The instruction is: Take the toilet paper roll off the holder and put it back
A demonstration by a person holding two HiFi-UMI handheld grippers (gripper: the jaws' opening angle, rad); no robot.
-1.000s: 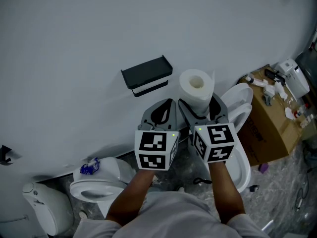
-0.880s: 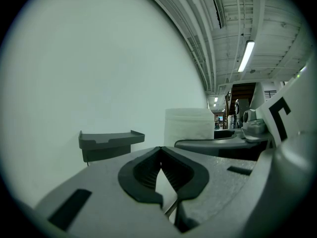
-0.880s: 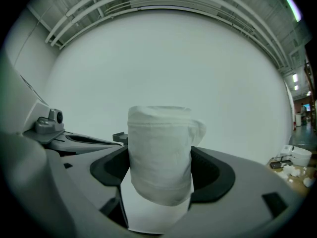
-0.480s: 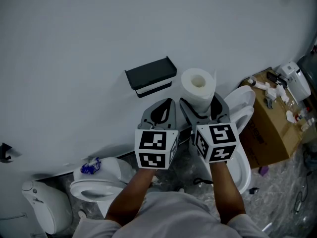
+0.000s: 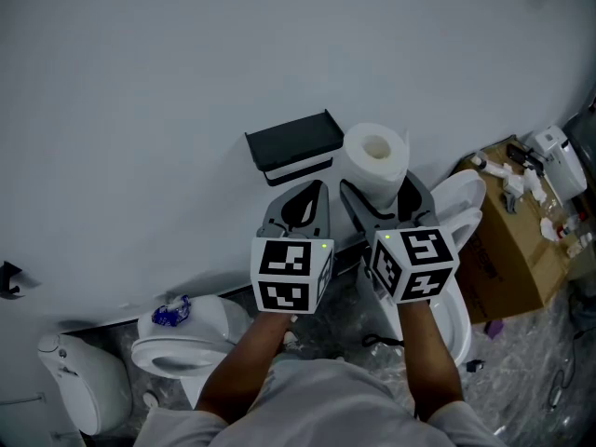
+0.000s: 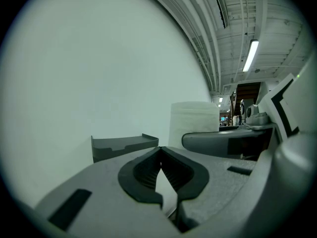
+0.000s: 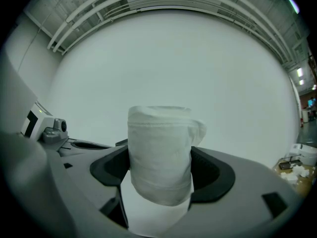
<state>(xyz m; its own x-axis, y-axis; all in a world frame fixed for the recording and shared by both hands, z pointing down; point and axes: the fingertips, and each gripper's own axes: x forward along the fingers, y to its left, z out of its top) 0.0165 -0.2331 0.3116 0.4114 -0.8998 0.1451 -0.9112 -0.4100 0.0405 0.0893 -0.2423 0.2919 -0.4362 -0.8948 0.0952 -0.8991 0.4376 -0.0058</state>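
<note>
My right gripper is shut on the white toilet paper roll, which stands upright between its jaws, just right of the holder. The black wall-mounted holder is a flat shelf with a bar below it; in the left gripper view the holder shows left of the roll. My left gripper hangs just below the holder, shut with nothing between its jaws.
A plain white wall fills the background. Below stand a white toilet at the left and another toilet at the right. A cardboard box with clutter on top sits at the far right.
Both grippers have crept slightly right and toward the wall, the right one still carrying the roll. The holder now appears closer to the roll.
</note>
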